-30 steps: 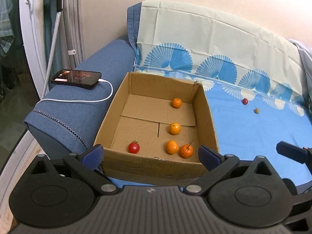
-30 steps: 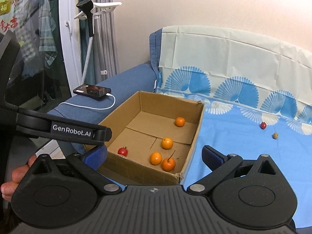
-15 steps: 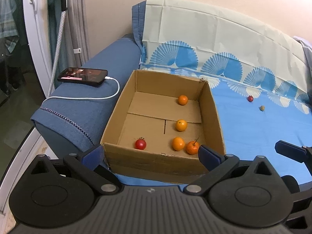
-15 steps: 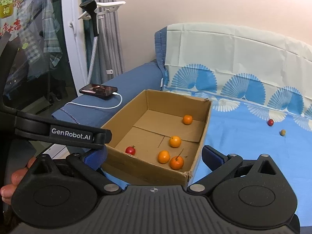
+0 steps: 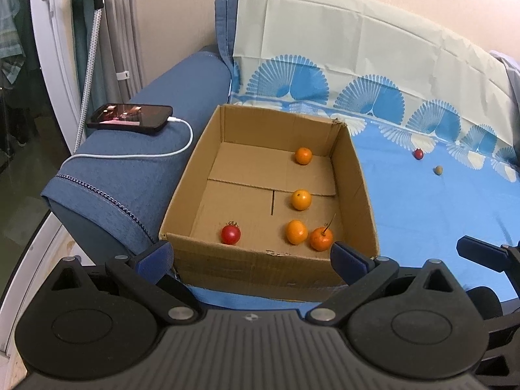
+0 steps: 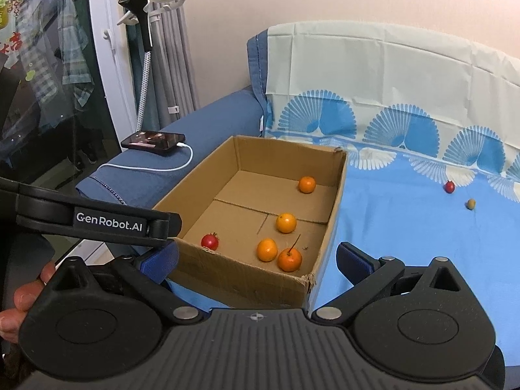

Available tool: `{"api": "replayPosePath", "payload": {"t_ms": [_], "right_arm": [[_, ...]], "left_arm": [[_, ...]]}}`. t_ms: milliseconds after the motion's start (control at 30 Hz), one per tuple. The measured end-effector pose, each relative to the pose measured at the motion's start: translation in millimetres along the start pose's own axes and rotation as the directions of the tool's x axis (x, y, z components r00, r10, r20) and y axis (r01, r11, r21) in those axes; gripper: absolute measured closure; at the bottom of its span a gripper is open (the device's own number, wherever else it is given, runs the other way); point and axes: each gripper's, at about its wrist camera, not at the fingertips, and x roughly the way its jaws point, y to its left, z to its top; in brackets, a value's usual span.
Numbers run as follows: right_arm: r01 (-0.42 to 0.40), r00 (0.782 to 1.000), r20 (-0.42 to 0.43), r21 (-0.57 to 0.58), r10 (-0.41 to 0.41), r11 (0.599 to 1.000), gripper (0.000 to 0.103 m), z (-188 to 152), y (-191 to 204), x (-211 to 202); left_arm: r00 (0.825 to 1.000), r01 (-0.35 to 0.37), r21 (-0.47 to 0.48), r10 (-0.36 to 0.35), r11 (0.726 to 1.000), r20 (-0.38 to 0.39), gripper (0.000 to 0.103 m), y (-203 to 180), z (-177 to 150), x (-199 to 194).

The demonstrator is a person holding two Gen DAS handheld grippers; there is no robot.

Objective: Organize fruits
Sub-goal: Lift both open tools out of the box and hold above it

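Note:
An open cardboard box (image 5: 269, 265) (image 6: 247, 279) sits on the blue sheet beside the sofa arm. Inside lie several orange fruits (image 5: 296, 231) (image 6: 267, 249) and a red one (image 5: 230, 234) (image 6: 210, 241). Far right on the sheet, apart from the box, lie a small red fruit (image 5: 418, 153) (image 6: 449, 187) and a small olive-brown fruit (image 5: 438, 170) (image 6: 470, 203). My left gripper (image 5: 252, 258) is open and empty, in front of the box's near wall. My right gripper (image 6: 256, 260) is open and empty too, near the box's front right corner.
A phone (image 5: 130, 114) (image 6: 152, 140) on a white cable lies on the blue sofa arm (image 5: 130, 169) left of the box. A patterned cloth (image 5: 357, 65) covers the backrest. A window frame and a clamp stand (image 6: 143, 32) stand at the left. A hand (image 6: 22, 295) grips the left tool.
Both views have shifted a little to the left, so the box and the loose fruits appear further right. Both grippers stay open and empty. No fruit has moved.

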Motion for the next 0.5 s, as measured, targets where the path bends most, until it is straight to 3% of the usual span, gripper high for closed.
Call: {"api": "replayPosePath", "payload": {"t_ms": [500], "right_arm": [[0.03,0.999,-0.041,0.063,-0.027,0.998,0.001,-3.9,-34.4,19.2]], "left_arm": [[0.999,0.001,0.046,0.002,0.999,-0.053,0.0,-30.0,13.0,29.6]]}}
